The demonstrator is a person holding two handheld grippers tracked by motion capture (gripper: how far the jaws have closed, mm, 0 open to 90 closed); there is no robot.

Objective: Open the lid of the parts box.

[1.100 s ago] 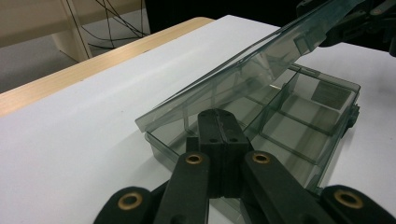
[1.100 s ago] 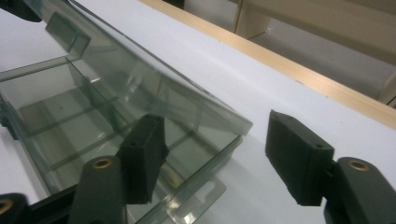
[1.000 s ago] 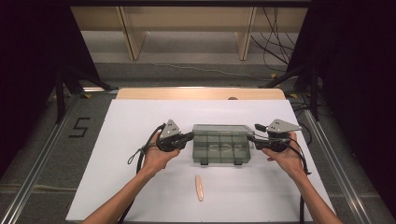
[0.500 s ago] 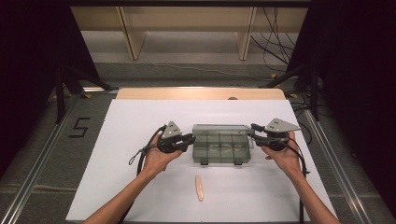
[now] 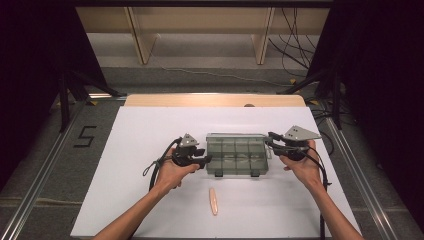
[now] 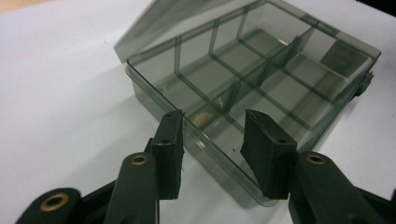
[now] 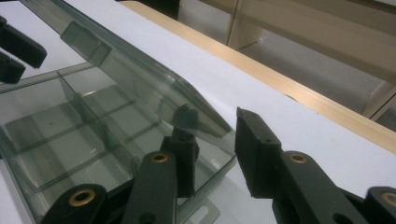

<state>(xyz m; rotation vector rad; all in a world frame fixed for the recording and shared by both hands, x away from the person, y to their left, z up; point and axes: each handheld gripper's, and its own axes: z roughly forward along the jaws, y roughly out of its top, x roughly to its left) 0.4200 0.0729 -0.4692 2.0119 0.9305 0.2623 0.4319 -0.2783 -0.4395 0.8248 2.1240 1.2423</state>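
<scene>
A smoky clear compartment box (image 5: 236, 155) lies mid-table on the white sheet (image 5: 150, 130), with its lid (image 7: 130, 70) tilted up part way. My left gripper (image 5: 206, 160) is at the box's left end. Its jaws have just been opening, and in the left gripper view (image 6: 212, 123) they straddle the box's near wall (image 6: 219, 154) without pressing on it. At the right end is my right gripper (image 5: 270, 141). Its jaws have just been closing, and they stand apart around the lid's corner (image 7: 212, 116), one finger (image 7: 184, 140) under the lid. A peach stick (image 5: 214, 201) lies in front of the box.
A wooden strip (image 5: 215, 100) edges the table's far side, with shelving and cables beyond. Metal rails run along both sides, and a "5" mark (image 5: 85, 136) is on the floor at the left. The left gripper's cable (image 5: 155, 167) loops beside its hand.
The left gripper's jaws have spread at the box's left end. Both hands have stayed nearly where they were.
</scene>
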